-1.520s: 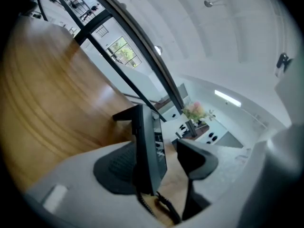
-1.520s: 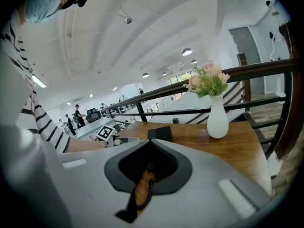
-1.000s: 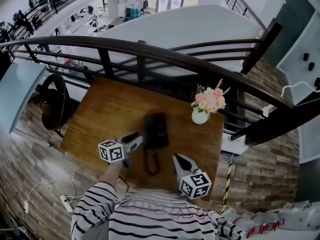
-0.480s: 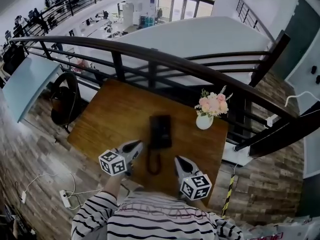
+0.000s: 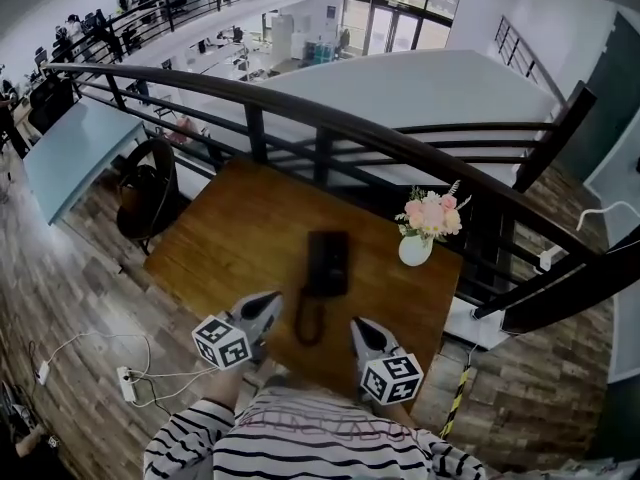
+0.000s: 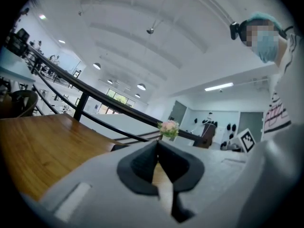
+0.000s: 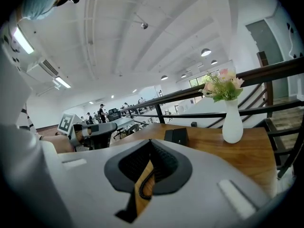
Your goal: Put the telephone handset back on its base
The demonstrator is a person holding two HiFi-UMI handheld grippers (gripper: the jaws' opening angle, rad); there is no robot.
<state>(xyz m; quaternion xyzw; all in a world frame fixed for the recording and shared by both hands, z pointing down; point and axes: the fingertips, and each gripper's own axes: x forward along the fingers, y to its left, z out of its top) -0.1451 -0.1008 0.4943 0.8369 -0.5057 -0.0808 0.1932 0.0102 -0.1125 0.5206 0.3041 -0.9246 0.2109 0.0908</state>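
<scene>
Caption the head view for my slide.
Jaws shut and empty, the left gripper and right gripper flank the cord of the black telephone on a wooden table beside a flower vase.

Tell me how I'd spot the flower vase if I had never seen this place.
Find the wooden table set against the dark railing. Near its far right corner stands a white vase of pink flowers. It is the only pale, upright thing there; the black telephone to its left lies flat.
</scene>
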